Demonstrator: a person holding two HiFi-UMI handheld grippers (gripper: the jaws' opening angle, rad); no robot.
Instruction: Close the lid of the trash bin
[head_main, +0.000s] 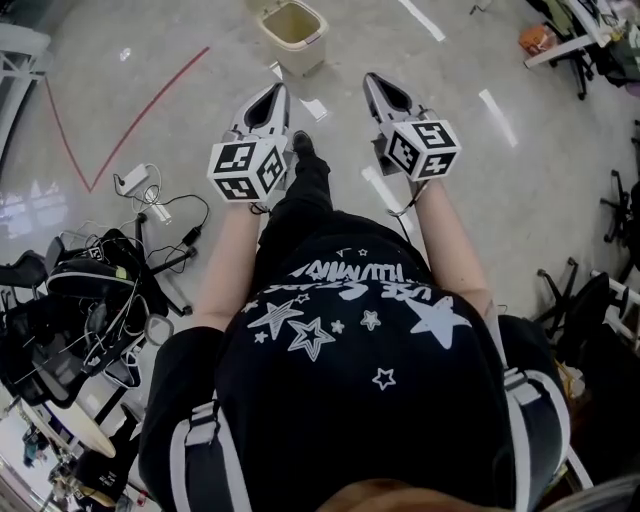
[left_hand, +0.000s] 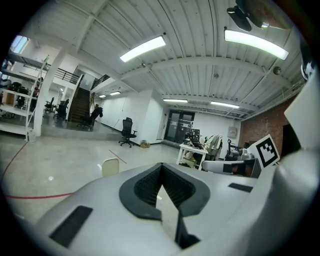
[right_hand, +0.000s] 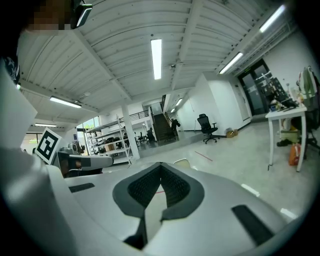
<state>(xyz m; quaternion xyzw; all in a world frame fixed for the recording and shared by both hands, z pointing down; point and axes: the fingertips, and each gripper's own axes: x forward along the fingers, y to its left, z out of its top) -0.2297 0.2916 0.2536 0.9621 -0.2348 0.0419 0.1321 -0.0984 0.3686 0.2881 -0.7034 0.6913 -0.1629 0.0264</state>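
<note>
A cream trash bin (head_main: 295, 35) stands on the floor ahead of me, its top open so the inside shows; its lid is hard to make out at the back edge. My left gripper (head_main: 276, 92) and right gripper (head_main: 373, 82) are held side by side at waist height, pointing toward the bin and well short of it. Both are shut with nothing between the jaws. The bin shows small and far off as a pale shape (left_hand: 110, 166) beyond my left gripper (left_hand: 161, 166), and just above the tips of my right gripper (right_hand: 161, 165) as a pale rim (right_hand: 182, 162).
Tangled cables and a white adapter (head_main: 138, 182) lie at the left, beside black equipment (head_main: 70, 320). A red line (head_main: 140, 110) and white tape strips (head_main: 500, 115) mark the floor. A white table (head_main: 570, 40) and chairs stand at the right.
</note>
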